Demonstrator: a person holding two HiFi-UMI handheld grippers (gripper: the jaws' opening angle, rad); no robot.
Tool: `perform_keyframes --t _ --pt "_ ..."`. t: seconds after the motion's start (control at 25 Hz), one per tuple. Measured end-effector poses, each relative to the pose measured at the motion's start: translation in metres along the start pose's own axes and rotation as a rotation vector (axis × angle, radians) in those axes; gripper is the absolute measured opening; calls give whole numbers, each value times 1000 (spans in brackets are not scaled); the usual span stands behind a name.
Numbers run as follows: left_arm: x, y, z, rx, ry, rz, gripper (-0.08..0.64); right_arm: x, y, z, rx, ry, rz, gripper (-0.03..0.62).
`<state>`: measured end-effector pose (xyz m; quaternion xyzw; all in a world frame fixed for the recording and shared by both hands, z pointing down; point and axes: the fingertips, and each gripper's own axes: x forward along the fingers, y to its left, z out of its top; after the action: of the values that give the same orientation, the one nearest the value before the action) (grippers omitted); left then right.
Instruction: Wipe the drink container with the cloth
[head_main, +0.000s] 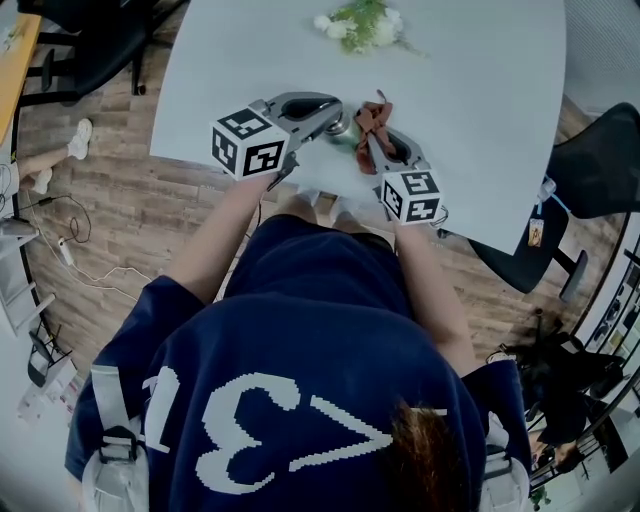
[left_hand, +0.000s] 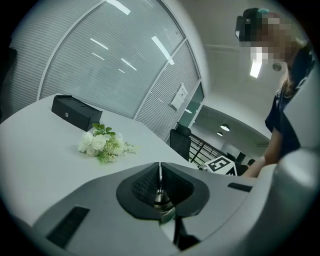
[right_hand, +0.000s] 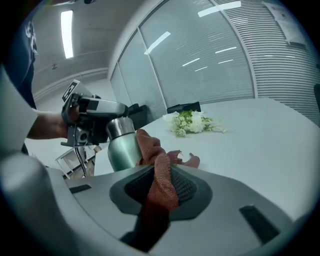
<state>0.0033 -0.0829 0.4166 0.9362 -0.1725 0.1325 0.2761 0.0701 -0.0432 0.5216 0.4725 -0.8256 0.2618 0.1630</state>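
Your left gripper (left_hand: 160, 171) has its jaws clenched on the green bottle's (right_hand: 121, 146) top above the worktop (head_main: 480, 90); your right gripper (right_hand: 163, 174) has its jaws grasping the brown cloth (right_hand: 150, 147), which touches the bottle's side.

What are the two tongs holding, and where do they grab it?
Left tongs pinch the green bottle by a thin metal part at its top. Right tongs pinch the brown cloth at a bunched fold.

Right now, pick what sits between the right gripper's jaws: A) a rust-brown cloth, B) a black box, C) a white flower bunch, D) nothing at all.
A: the right gripper view shows the right gripper shut on the rust-brown cloth, whose free end lies against the green drink container.
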Motion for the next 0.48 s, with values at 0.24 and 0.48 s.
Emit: perform_keyframes --t 0.24,0.48 --pt "-4 -2 -2 20 -2 -12 21 4 22 67 171 -159 153 84" --pt "-14 -2 -5 30 -20 -31 21 12 37 81 134 -141 226 86"
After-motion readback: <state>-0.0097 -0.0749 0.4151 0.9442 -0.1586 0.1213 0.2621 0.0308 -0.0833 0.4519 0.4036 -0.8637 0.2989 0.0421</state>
